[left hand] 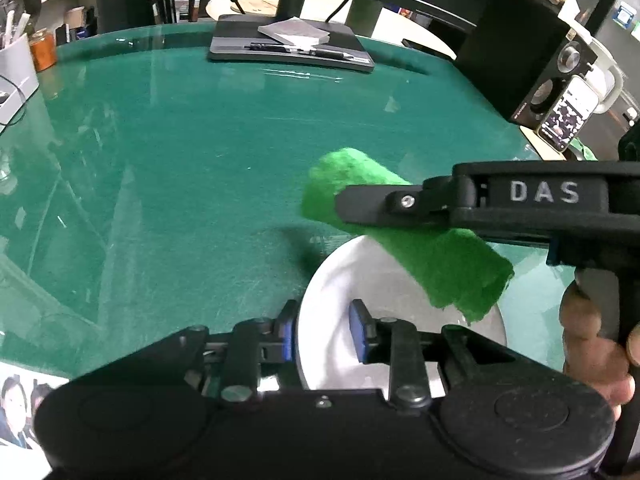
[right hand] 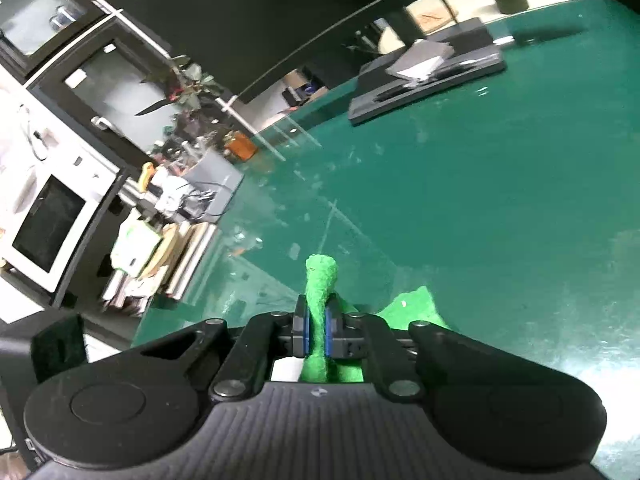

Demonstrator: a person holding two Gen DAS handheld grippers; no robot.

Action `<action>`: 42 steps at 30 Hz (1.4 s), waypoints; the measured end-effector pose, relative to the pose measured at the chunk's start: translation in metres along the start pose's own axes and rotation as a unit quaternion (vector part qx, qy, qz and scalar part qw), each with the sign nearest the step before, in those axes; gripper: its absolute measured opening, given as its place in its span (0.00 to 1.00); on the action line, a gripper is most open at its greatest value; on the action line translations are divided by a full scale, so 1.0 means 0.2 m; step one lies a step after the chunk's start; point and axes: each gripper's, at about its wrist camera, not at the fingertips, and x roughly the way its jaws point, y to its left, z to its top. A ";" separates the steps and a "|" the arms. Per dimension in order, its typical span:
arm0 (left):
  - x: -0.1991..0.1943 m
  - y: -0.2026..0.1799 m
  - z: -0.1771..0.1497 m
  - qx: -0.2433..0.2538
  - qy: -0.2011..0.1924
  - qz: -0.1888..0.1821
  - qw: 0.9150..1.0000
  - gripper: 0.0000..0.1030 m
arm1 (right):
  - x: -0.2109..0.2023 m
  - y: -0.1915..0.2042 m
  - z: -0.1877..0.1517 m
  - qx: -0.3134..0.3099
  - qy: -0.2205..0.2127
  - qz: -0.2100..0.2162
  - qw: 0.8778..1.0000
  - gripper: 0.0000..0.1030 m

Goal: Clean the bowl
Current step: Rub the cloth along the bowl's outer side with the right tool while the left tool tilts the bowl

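Bowl (left hand: pixel 340 280) white, glossy; left gripper (left hand: pixel 324 332) pinches rim; right gripper (right hand: pixel 316 328) clamps green cloth (left hand: pixel 420 248).

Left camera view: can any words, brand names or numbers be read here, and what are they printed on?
"DAS": raised pale letters on the side of the black right gripper, which holds the green cloth over the white bowl.
Phone screen at right: lit, but too small to read.
Speaker behind it: a small mark on its front, too blurred to read.
Right camera view: no readable text.
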 end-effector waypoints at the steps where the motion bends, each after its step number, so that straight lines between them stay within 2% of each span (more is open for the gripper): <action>1: 0.00 -0.01 0.00 0.003 -0.002 0.006 1.000 0.34 | 0.01 -0.01 0.01 -0.001 0.000 -0.014 1.000 0.09; 3: 0.00 -0.03 0.00 0.014 -0.003 0.019 1.000 0.39 | 0.01 -0.02 0.01 0.002 -0.002 -0.028 1.000 0.09; 5: 0.00 -0.04 0.00 0.022 0.000 0.026 0.999 0.40 | -0.01 -0.01 -0.01 -0.004 -0.008 -0.033 0.999 0.09; 13: 0.01 -0.06 0.04 0.054 0.031 0.024 0.998 0.41 | -0.06 0.07 -0.11 -0.035 -0.062 -0.053 0.996 0.09; 17: 0.02 -0.10 0.07 0.102 0.055 0.031 0.993 0.41 | -0.07 0.09 -0.18 -0.023 -0.099 -0.061 0.993 0.09; 22: 0.04 -0.15 0.10 0.150 0.086 0.030 0.985 0.41 | -0.08 0.08 -0.24 0.020 -0.139 -0.062 0.988 0.09; 25: 0.04 -0.17 0.10 0.178 0.091 0.030 0.979 0.41 | -0.09 0.07 -0.27 0.041 -0.157 -0.061 0.985 0.09; 30: 0.03 -0.16 0.07 0.173 0.088 0.022 0.981 0.42 | -0.08 0.10 -0.26 0.029 -0.148 -0.083 0.985 0.08; 34: 0.02 -0.14 0.06 0.166 0.083 0.023 0.982 0.50 | -0.08 0.15 -0.24 -0.008 -0.119 -0.104 0.987 0.08; 36: 0.02 -0.14 0.05 0.160 0.078 0.021 0.984 0.51 | -0.07 0.18 -0.22 -0.032 -0.100 -0.113 0.988 0.08; 39: 0.01 -0.15 0.03 0.152 0.070 0.014 0.986 0.44 | -0.08 0.22 -0.20 -0.069 -0.075 -0.123 0.987 0.08; 42: 0.01 -0.17 0.02 0.142 0.056 0.008 0.988 0.38 | -0.10 0.25 -0.20 -0.102 -0.073 -0.119 0.985 0.08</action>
